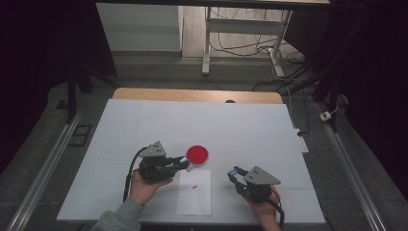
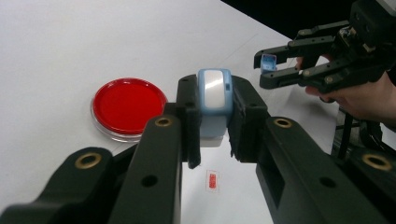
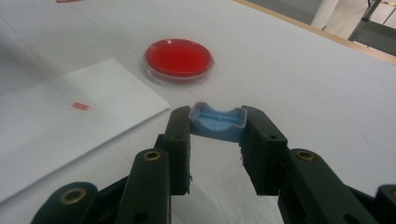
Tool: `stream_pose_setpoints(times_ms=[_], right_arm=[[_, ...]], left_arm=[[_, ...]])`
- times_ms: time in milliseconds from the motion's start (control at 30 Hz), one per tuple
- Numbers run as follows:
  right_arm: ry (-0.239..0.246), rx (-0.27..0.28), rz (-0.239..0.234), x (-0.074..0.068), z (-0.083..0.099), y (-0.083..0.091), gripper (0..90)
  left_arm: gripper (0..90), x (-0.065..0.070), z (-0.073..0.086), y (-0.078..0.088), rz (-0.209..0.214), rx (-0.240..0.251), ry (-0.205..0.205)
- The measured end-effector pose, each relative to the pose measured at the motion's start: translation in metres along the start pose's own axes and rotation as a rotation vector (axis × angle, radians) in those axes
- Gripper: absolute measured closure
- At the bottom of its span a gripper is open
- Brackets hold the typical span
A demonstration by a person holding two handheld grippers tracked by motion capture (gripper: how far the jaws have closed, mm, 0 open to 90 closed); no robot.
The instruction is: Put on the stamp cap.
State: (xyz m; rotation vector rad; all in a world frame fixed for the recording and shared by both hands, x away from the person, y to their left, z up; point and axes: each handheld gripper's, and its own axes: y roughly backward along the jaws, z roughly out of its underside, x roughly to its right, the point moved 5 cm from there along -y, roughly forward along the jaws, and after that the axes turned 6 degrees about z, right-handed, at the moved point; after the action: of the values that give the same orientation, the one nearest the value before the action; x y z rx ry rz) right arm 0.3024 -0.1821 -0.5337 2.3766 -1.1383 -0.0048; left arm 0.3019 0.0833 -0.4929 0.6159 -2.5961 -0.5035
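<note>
The left gripper (image 2: 214,119) has its two black jaws clamped on a small blue and white stamp-like block (image 2: 215,100), which stands upright between the pads with its pale face toward the camera that rides on that gripper. Just beyond the jaws in the left gripper view, a round red dish (image 2: 128,106) with a clear rim sits on the white table (image 2: 70,37), and below the block a tiny red mark (image 2: 212,180) shows on the sheet of paper (image 2: 219,200).

The right gripper (image 3: 216,128) is closed on a blue cap (image 3: 217,122), a shallow curved piece with a faint purple edge, pinched at its two ends by the jaw tips and held clear of the table. Past it in the right gripper view lie the corner of the paper and the red dish, well apart from the cap.

From the high view, the left gripper (image 1: 182,162) lies level, tips pointing at the dish (image 1: 197,154) and just beside it. The right gripper (image 1: 234,174) is off to the right of the paper (image 1: 194,192), tips turned toward the left one. A hand (image 1: 144,187) in a grey sleeve holds the left tool; the other hand (image 1: 263,209) holds the right.
</note>
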Motion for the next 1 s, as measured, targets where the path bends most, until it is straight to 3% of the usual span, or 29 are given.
stream_pose_setpoints(times_ms=[300,1000], right_arm=[[0.027,-0.001,-0.028,-0.020,-0.005,-0.009,64.2],[0.042,-0.003,-0.056,-0.033,-0.007,-0.017,64.2]], left_arm=[[75.8,0.003,-0.001,-0.003,0.008,0.002,-0.004],[75.8,0.006,-0.003,-0.006,0.017,0.005,-0.008]])
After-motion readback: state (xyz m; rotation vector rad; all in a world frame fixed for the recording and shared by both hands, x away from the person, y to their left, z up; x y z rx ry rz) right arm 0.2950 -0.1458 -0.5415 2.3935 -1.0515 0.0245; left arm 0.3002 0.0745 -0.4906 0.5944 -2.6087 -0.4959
